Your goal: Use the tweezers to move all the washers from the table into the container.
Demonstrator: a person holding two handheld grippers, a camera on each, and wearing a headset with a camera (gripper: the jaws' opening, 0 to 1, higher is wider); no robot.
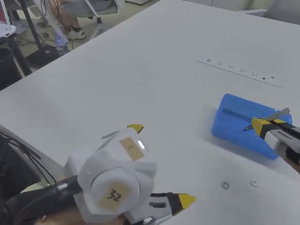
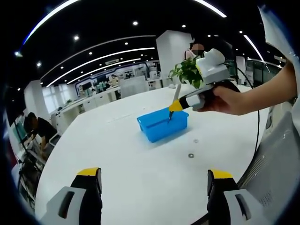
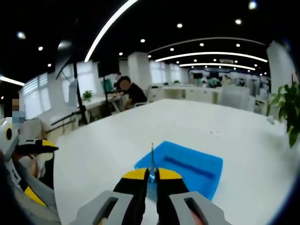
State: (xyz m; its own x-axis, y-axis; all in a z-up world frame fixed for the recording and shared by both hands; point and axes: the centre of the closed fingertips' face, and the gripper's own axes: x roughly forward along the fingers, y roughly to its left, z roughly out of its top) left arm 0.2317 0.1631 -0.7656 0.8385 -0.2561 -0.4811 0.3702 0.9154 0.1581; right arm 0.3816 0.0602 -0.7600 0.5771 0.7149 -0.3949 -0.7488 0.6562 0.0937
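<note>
A blue container (image 1: pixel 234 119) (image 2: pixel 159 127) (image 3: pixel 192 166) stands on the white table (image 1: pixel 140 79). My right gripper (image 1: pixel 262 125) (image 3: pixel 151 174) is shut on metal tweezers (image 1: pixel 276 115) (image 2: pixel 172 104) (image 3: pixel 152 161), whose tips hang over the container's inside. Two small washers (image 1: pixel 225 185) (image 1: pixel 254 183) lie on the table in front of the container, and they are visible as well in the left gripper view (image 2: pixel 191 155) (image 2: pixel 195 140). My left gripper (image 1: pixel 161 164) (image 2: pixel 154 173) hovers near the table's front edge, open wide with nothing between its jaws.
A flush socket strip (image 1: pixel 241 71) sits in the table beyond the container. A potted plant (image 2: pixel 187 72) stands at the far end. Chairs, stands and seated people are off past the table's far left edge (image 1: pixel 56 28).
</note>
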